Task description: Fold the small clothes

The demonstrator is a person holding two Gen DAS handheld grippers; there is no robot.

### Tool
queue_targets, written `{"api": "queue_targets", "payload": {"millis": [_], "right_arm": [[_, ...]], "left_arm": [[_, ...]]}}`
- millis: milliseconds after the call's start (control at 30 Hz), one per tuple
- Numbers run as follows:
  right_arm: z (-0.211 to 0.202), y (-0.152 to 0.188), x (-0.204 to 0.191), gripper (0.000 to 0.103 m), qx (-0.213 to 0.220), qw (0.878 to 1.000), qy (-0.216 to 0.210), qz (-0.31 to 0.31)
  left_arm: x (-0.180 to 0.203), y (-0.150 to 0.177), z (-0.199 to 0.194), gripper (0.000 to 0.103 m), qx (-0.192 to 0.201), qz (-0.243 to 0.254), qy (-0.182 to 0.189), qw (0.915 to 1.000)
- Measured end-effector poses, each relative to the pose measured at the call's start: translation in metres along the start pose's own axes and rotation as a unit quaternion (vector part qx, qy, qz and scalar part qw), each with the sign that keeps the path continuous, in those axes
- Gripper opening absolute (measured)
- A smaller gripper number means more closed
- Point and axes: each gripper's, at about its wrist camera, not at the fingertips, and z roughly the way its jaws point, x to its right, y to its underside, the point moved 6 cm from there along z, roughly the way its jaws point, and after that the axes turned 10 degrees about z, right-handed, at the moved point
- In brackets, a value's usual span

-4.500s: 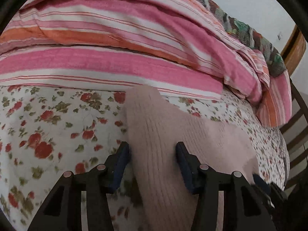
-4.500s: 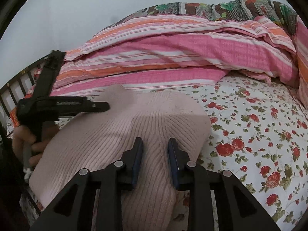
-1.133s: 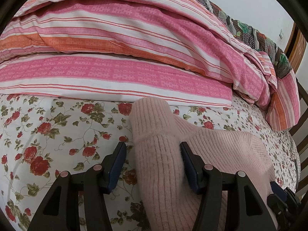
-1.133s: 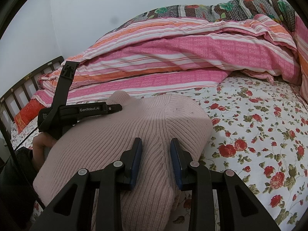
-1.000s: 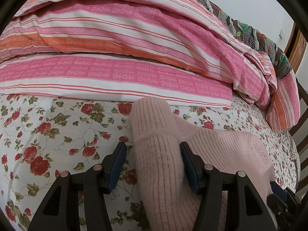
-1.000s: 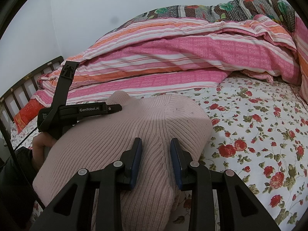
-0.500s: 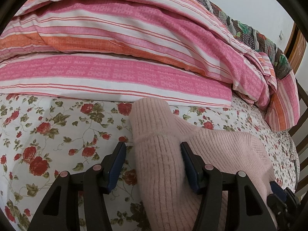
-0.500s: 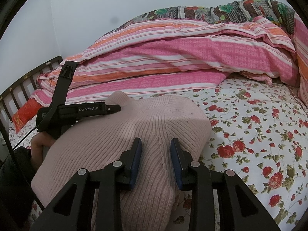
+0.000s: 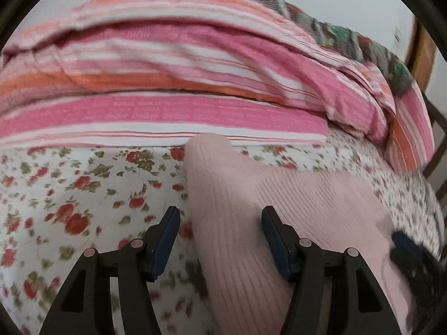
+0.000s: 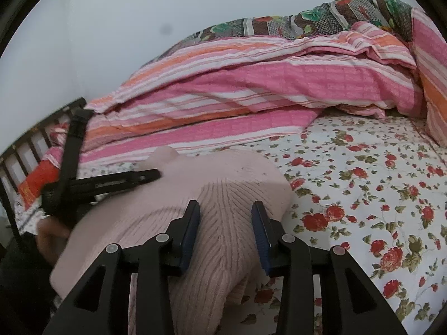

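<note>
A pale pink ribbed knit garment (image 9: 234,201) lies in a folded bundle on the floral bed sheet (image 9: 69,195). My left gripper (image 9: 220,231) is open, its jaws standing wide on either side of the garment's left fold, with a gap at the left finger. My right gripper (image 10: 225,223) is also open around the garment (image 10: 223,195) near its right end. The left gripper shows from the side in the right wrist view (image 10: 111,184), with the hand that holds it. The right gripper's tip shows at the lower right of the left wrist view (image 9: 410,248).
A pink, orange and white striped quilt (image 9: 167,83) is heaped along the far side of the bed (image 10: 251,89). A dark patterned blanket (image 10: 307,19) lies behind it. Dark bed rails (image 10: 25,153) stand at the left, and the floral sheet (image 10: 377,195) extends right.
Both grippers have opened wider and let go of the garment. Both views have shifted and the left one is blurred by motion. The garment lies about where it was.
</note>
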Motion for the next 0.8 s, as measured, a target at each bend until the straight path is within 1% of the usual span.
{"api": "queue_targets", "payload": {"millis": [67, 167, 267, 300, 333, 367, 400, 433, 500, 567, 600, 667, 700, 733, 767, 800], "right_arm": [[0.0, 0.001, 0.002, 0.038, -0.004, 1.0, -0.004, 0.005], [0.002, 0.001, 0.005, 0.039, -0.01, 1.0, -0.003, 0.013], [0.001, 0.002, 0.005, 0.042, -0.01, 1.0, 0.009, 0.01], [-0.001, 0.003, 0.006, 0.046, -0.01, 1.0, 0.015, 0.012], [-0.004, 0.003, 0.008, 0.058, -0.008, 0.999, 0.029, 0.018], [-0.009, 0.003, 0.013, 0.066, -0.006, 0.999, 0.039, 0.031], [-0.014, 0.004, 0.016, 0.073, -0.008, 0.998, 0.032, 0.044], [-0.019, 0.005, 0.02, 0.073, -0.011, 0.998, 0.019, 0.061], [-0.024, 0.008, 0.027, 0.073, -0.016, 0.996, 0.017, 0.086], [-0.024, 0.01, 0.027, 0.073, -0.025, 0.995, 0.013, 0.095], [-0.023, 0.009, 0.025, 0.073, -0.026, 0.995, 0.013, 0.096], [-0.019, 0.007, 0.019, 0.068, -0.036, 0.995, 0.016, 0.092], [-0.015, 0.006, 0.015, 0.062, -0.047, 0.995, 0.014, 0.088], [-0.012, 0.004, 0.011, 0.053, -0.055, 0.995, 0.008, 0.086], [-0.01, 0.002, 0.007, 0.048, -0.058, 0.995, 0.0, 0.082], [-0.009, 0.0, 0.004, 0.036, -0.057, 0.995, -0.003, 0.078]], "left_arm": [[0.012, 0.003, -0.013, 0.059, 0.008, 0.03, -0.007, 0.9995], [0.026, 0.01, -0.032, 0.059, 0.015, 0.06, -0.012, 0.998], [0.031, 0.02, -0.046, 0.059, 0.021, 0.067, -0.009, 0.9975], [0.029, 0.026, -0.052, 0.059, 0.02, 0.061, -0.005, 0.9979], [0.029, 0.029, -0.057, 0.059, 0.018, 0.055, 0.0, 0.9983], [0.028, 0.033, -0.064, 0.059, 0.016, 0.047, 0.006, 0.9987], [0.028, 0.036, -0.069, 0.059, 0.016, 0.046, 0.011, 0.9987], [0.029, 0.04, -0.075, 0.059, 0.018, 0.046, 0.018, 0.9986], [0.029, 0.047, -0.083, 0.059, 0.019, 0.047, 0.025, 0.9984], [0.029, 0.05, -0.086, 0.059, 0.018, 0.041, 0.03, 0.9985], [0.028, 0.052, -0.088, 0.059, 0.017, 0.034, 0.033, 0.9987], [0.026, 0.054, -0.09, 0.059, 0.015, 0.024, 0.04, 0.9988], [0.026, 0.055, -0.09, 0.059, 0.014, 0.021, 0.042, 0.9988], [0.026, 0.055, -0.091, 0.059, 0.014, 0.019, 0.044, 0.9987], [0.025, 0.057, -0.092, 0.059, 0.014, 0.018, 0.046, 0.9987], [0.025, 0.058, -0.094, 0.059, 0.013, 0.015, 0.049, 0.9986]]}}
